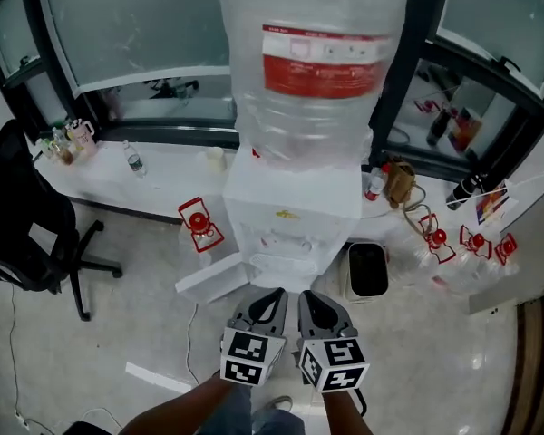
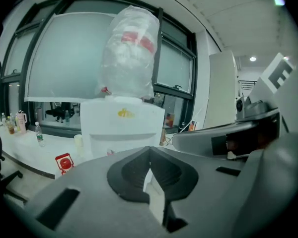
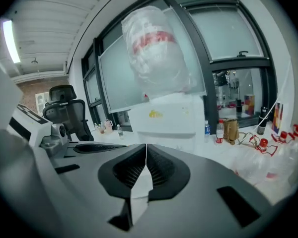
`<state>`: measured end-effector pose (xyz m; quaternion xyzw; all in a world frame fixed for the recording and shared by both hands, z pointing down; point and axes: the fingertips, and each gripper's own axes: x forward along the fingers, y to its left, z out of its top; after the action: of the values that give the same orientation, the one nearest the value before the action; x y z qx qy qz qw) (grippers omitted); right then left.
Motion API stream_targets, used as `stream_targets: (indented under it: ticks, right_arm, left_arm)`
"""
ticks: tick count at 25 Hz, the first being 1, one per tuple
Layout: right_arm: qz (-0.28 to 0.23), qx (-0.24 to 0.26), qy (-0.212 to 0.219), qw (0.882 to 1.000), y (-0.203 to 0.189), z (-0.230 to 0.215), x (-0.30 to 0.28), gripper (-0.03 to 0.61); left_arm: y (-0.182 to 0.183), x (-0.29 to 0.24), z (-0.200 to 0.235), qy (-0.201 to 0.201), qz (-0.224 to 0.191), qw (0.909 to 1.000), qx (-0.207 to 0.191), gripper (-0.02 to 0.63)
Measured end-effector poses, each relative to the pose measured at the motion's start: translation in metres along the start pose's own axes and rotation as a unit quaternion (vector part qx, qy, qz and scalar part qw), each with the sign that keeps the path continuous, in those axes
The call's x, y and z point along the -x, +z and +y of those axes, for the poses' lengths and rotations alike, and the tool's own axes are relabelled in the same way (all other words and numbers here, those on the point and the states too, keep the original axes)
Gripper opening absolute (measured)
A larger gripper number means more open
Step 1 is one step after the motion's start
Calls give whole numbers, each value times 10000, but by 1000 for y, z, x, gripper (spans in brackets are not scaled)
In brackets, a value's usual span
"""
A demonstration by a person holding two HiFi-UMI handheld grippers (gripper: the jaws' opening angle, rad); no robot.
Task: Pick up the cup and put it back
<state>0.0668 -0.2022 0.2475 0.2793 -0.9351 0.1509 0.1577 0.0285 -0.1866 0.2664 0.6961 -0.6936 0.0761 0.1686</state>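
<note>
A small pale cup [image 1: 216, 158] stands on the white window ledge [image 1: 154, 181], just left of the white water dispenser [image 1: 295, 217]; it also shows in the left gripper view as the cup [image 2: 78, 143]. A large plastic-wrapped water bottle [image 1: 313, 57] sits on top of the dispenser. My left gripper [image 1: 274, 294] and right gripper [image 1: 306, 297] hover side by side in front of the dispenser's lower part, well short of the cup. The left gripper [image 2: 149, 150] has its jaws together with nothing between them. The right gripper [image 3: 145, 148] is likewise shut and empty.
A black office chair [image 1: 23, 220] stands at the left. A black bin [image 1: 367, 270] sits right of the dispenser, with red-capped empty bottles [image 1: 453, 243] beyond it. Small bottles [image 1: 134, 159] line the ledge. A white panel [image 1: 213, 277] leans at the dispenser's foot.
</note>
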Motion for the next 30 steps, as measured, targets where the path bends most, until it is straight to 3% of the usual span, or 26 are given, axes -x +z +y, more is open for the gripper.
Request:
stream_targets:
  ticks: [5,10,30]
  right_arm:
    - [-259,152,0,9995,48,20,55,21]
    - [-242,343,21,9991,58,31,89,20]
    - [-331,290,-39,9990,58,40,108,20]
  left_arm:
    - [49,44,-29,164,-229,9996,-7,11]
    - [69,74,-46,191,-270,9994,-45,11]
    - [71,92,-62,36,-208,9996,-196,11]
